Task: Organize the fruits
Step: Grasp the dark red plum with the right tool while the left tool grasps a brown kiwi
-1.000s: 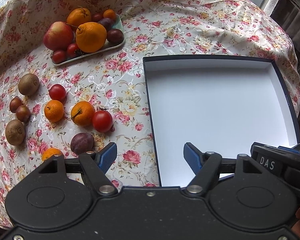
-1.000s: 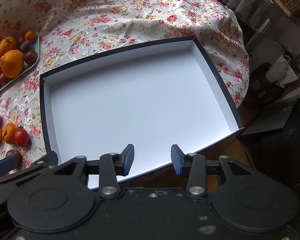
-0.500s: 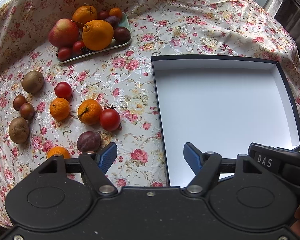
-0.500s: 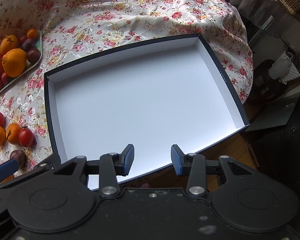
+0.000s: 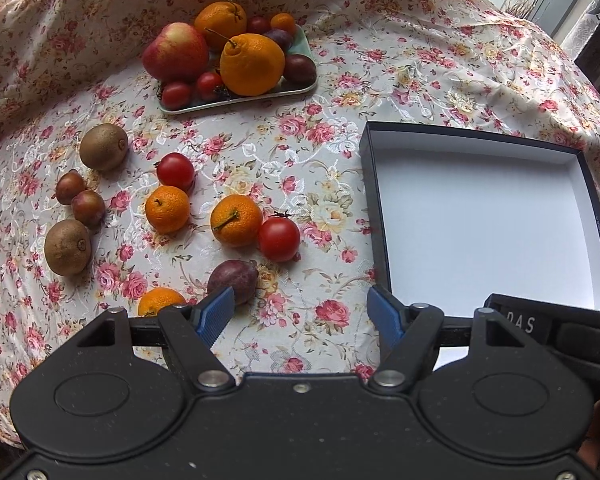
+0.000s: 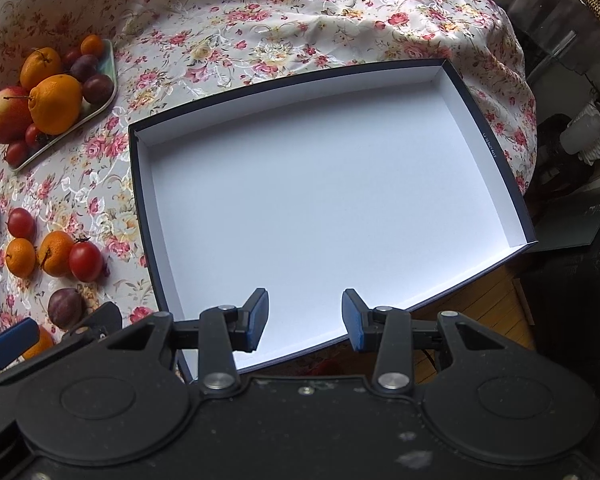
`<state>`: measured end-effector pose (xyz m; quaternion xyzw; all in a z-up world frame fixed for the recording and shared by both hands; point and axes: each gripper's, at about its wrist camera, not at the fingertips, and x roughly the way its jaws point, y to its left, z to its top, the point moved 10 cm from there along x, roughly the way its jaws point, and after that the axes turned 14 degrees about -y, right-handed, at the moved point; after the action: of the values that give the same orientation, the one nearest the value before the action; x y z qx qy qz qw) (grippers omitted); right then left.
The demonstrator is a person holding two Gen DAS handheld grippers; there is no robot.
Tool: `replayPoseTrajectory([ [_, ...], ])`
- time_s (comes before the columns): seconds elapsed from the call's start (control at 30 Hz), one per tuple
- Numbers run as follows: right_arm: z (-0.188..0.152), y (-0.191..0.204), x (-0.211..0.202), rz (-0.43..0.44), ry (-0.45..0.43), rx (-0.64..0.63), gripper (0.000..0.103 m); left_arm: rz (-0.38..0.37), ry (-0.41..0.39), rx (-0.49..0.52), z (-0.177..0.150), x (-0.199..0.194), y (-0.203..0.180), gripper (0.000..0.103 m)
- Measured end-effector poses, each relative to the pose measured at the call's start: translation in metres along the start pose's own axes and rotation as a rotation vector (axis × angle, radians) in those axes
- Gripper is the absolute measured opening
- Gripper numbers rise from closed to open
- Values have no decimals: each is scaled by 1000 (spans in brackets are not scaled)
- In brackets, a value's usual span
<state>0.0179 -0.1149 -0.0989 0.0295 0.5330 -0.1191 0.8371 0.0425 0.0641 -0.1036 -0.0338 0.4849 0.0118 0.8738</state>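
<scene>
Fruits are scattered loose on the flowered tablecloth (image 5: 260,152) to the left of a shallow box (image 6: 488,136), which is seen with nothing in it. A plum (image 5: 233,280) lies nearest the left gripper (image 5: 300,314), just beyond its left fingertip; a tomato (image 5: 279,239) touches a mandarin (image 5: 236,220) a little farther out, and a second mandarin (image 5: 167,209), another tomato (image 5: 175,170), two kiwis and two small brown fruits are spread farther left. More fruit, among it an apple (image 5: 176,53) and a large orange (image 5: 252,64), is heaped on a green tray (image 5: 236,98) at the back.

The left gripper is held above the cloth with its jaws wide apart, nothing between them, probably so that the plum can be taken first. The right gripper (image 6: 305,320) is held over the box's near edge, jaws likewise apart and empty; it appears to be kept ready there. The white box is judged to be the place where the fruits are to be sorted.
</scene>
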Motion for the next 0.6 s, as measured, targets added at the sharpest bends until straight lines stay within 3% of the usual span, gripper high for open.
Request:
replayPoseTrajectory([
  [0.3, 7, 50, -7, 103, -5, 27, 42, 81, -25, -121, 12, 0, 77, 74],
  [0.6, 14, 116, -22, 202, -71, 61, 42, 169, -54, -250, 18, -3, 167, 75],
])
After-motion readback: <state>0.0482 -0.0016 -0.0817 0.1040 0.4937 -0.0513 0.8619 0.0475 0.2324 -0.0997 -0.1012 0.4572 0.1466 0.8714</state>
